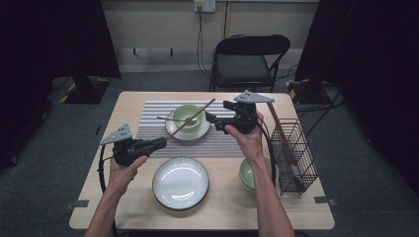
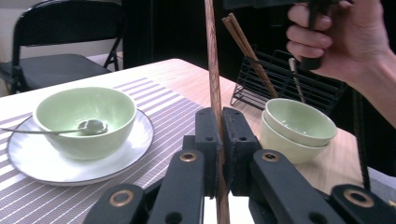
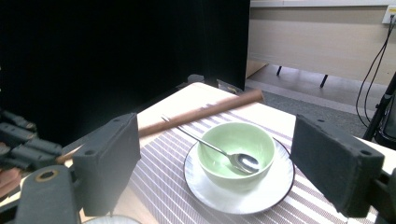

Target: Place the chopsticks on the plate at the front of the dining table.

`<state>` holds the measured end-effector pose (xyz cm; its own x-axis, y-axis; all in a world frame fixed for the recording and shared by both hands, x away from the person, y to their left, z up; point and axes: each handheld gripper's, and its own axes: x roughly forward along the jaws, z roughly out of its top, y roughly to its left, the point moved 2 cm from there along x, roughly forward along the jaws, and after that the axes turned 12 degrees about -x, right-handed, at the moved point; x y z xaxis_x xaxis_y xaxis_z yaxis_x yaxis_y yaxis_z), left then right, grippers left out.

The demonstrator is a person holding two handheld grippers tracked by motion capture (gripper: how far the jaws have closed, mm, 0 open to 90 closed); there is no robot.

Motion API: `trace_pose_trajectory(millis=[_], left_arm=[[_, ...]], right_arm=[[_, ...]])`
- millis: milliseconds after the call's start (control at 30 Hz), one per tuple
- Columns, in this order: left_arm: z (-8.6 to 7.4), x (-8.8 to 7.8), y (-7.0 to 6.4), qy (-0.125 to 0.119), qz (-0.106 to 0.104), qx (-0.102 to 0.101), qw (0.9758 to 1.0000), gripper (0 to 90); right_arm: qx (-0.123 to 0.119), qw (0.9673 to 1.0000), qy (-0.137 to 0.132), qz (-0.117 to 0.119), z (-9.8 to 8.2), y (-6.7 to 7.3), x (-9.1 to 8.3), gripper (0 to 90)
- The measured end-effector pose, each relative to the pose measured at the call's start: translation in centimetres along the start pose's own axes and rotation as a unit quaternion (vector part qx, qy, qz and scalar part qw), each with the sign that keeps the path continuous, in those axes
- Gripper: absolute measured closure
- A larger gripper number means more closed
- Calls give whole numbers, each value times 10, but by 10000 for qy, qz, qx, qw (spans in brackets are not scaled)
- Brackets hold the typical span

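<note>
My left gripper (image 1: 159,143) is shut on a brown wooden chopstick (image 1: 192,118), which slants up and to the right over the green bowl (image 1: 188,116). In the left gripper view the chopstick (image 2: 213,70) rises straight from between the closed jaws. The bowl (image 3: 235,152) holds a metal spoon (image 3: 219,150) and sits on a white saucer (image 3: 275,191) on the striped placemat (image 1: 217,140). My right gripper (image 1: 213,120) stands open just right of the bowl, near the chopstick's far end (image 3: 205,112).
A white plate (image 1: 181,182) lies at the front middle. Two stacked green bowls (image 1: 247,174) sit right of it, beside a black wire rack (image 1: 292,155) holding chopsticks (image 2: 250,51). A black folding chair (image 1: 247,59) stands behind the table.
</note>
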<state>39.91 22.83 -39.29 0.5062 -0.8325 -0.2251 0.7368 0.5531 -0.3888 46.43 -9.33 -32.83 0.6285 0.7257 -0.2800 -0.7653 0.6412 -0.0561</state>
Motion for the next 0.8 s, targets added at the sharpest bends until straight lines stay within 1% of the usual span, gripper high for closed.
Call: trace_pose_trajectory(millis=[100,133,200,333,400,433,467,533,700,767,800], left_arm=[[-1,-3,4,33,105,8,9999,859],[-1,-3,5,-11,112,-59,9999,859],[0,-5,8,-13,166,-64,9998,859],[0,-7,11,-37,214,-100,9997,859],[0,-8,13,-21,282,-56,9996,859],[-1,-9,13,-13,295,-119,9995,859],[-1,-9,14,-42,295,-129,9995,859],[-1,-10,16,-42,357,-144,9993,859],[-1,-12,22,-71,459,-221,9987,859],[-1,-12,25,-58,543,-258,9982,859],[-1,-12,26,-59,570,-235,9981,859]], right_arm=[[-31,10000,60,42,-5,3,-5,154],[-46,10000,70,34,-7,4,-6,154],[-11,10000,84,26,-11,5,-11,155],[2,9999,138,8,-18,4,-19,155],[20,9999,155,-48,-22,4,-24,154],[36,9999,162,-29,-24,4,-26,154],[27,9998,189,-14,-26,5,-27,154],[-58,9996,284,-73,-30,7,-32,154],[-79,9992,380,-131,-41,8,-43,153],[-55,9991,395,-151,-44,7,-47,154],[-48,9991,393,-168,-46,6,-48,154]])
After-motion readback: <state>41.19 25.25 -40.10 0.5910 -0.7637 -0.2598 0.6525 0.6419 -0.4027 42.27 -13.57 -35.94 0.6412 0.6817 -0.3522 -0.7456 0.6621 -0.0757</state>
